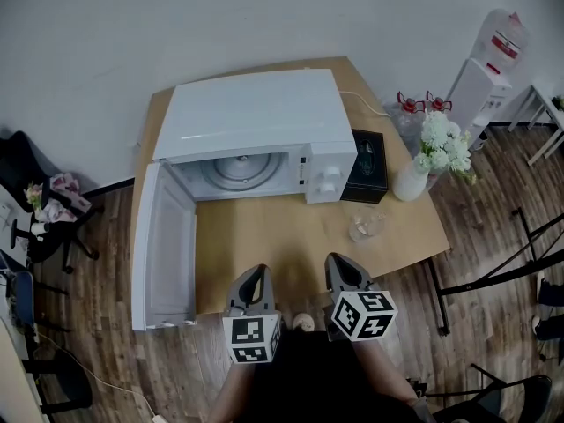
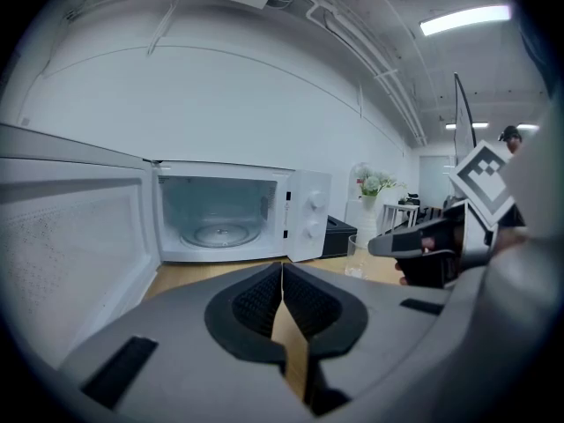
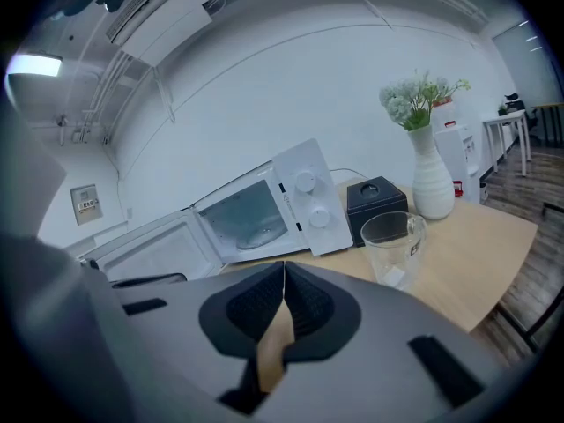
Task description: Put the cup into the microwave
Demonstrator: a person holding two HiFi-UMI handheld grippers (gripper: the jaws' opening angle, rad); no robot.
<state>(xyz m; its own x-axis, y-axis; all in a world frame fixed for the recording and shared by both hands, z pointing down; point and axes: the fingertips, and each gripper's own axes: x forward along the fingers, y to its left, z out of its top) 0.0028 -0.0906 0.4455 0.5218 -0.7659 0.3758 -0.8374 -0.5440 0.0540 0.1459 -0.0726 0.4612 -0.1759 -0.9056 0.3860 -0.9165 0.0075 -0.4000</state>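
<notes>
Two clenched, empty tools; cup [image 1: 364, 226] standing free on the desk [image 1: 264, 254]
Left gripper [image 1: 256, 273] and right gripper [image 1: 340, 263] hover over the desk's near edge, jaws pressed together on nothing; the clear cup stands toward the right edge, beside the open microwave [image 1: 256, 117]. It looks light, rigid, slick and breakable, so pinch its wall at the rim, gently

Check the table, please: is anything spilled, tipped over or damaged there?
Nothing stands out. The clear cup stands upright on the table, apart from the microwave, whose door is swung wide open. The vase of flowers is upright too. No spill shows.
</notes>
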